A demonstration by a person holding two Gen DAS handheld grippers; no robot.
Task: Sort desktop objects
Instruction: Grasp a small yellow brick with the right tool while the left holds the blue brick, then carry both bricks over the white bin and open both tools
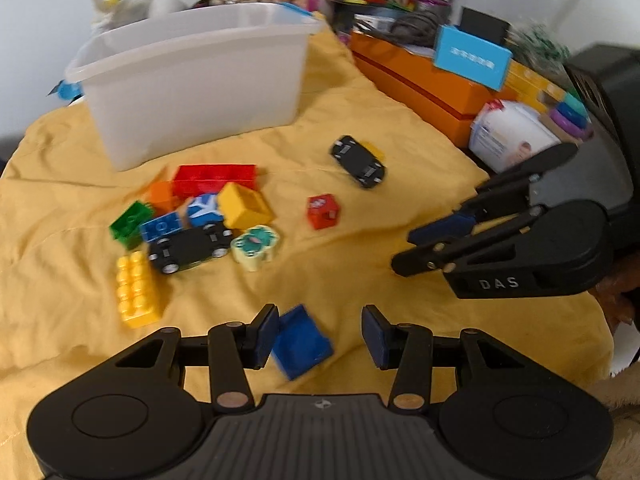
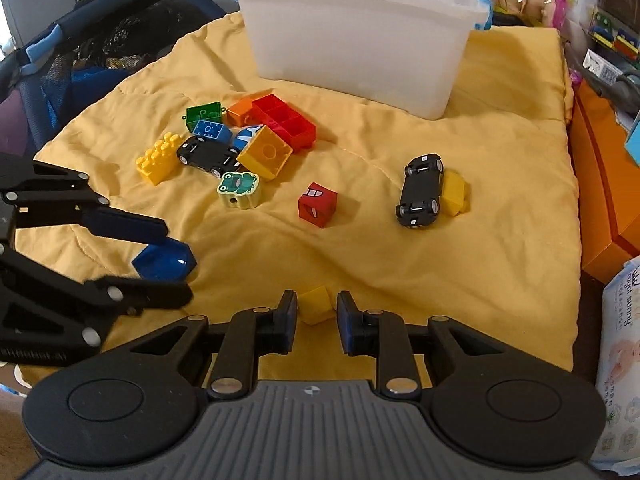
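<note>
Here the blue block (image 1: pixel 301 342) lies between open left jaws, perhaps untouched.

Two wrist fisheyes, low and close over the yellow cloth (image 1: pixel 400 208).
Both face the far-edge white bin (image 2: pixel 360 40); shared: central toy pile (image 2: pixel 224 148), each other's hand-held gripper.

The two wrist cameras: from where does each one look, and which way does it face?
Left wrist: sits behind the open left gripper, facing the translucent white plastic bin; a blue plastic block lies between the fingers.
Right wrist: sits behind the open right gripper, facing the same bin; a small yellow block lies between the fingers.
Shared: yellow cloth, and each view shows the other gripper.
</note>
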